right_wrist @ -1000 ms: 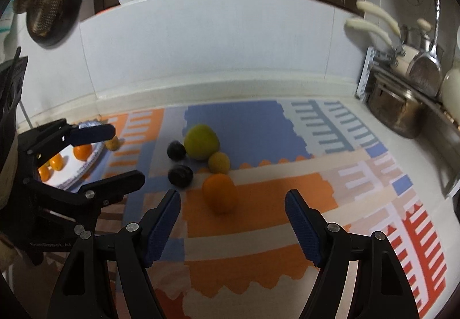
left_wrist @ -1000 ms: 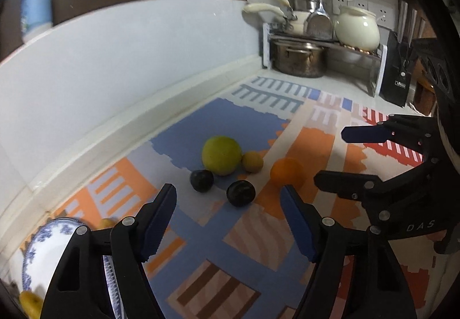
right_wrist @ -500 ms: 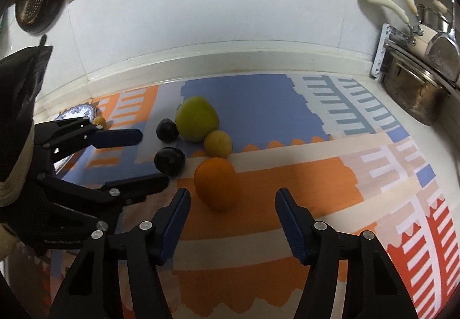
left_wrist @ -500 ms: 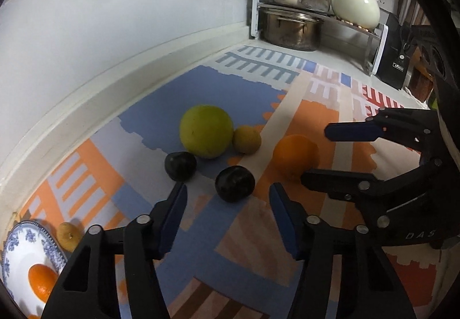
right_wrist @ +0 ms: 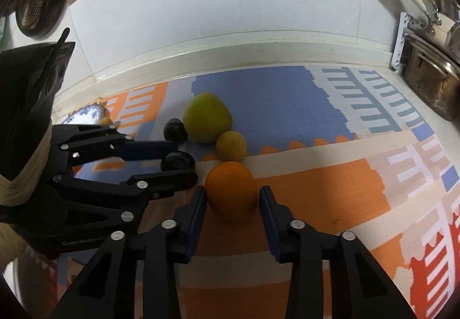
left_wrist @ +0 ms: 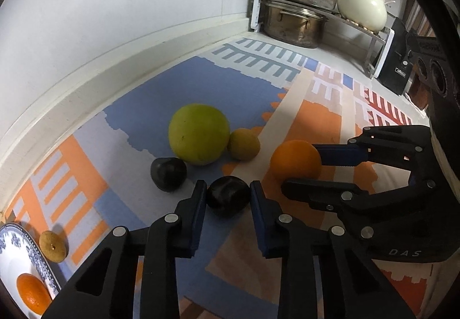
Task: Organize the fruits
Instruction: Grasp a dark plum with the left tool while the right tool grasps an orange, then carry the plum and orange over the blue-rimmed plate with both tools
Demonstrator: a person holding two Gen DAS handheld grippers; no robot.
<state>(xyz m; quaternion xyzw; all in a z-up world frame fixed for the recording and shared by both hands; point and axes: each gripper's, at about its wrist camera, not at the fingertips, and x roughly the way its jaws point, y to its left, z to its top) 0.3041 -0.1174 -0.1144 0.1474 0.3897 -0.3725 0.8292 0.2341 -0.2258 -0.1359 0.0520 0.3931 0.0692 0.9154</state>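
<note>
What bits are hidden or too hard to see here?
- Plate, left wrist view: mostly cut off by the picture edge; in the right wrist view the left gripper hides most of it.
- Near plum, right wrist view: partly behind the left gripper's fingers.
- Whether the pads touch the plum or the orange: unclear in both views.

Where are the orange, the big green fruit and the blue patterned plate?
orange [right_wrist: 231,194], right wrist view, middle of its front face
big green fruit [left_wrist: 199,134], left wrist view, centre
blue patterned plate [left_wrist: 36,258], left wrist view, on its patterned rim
</note>
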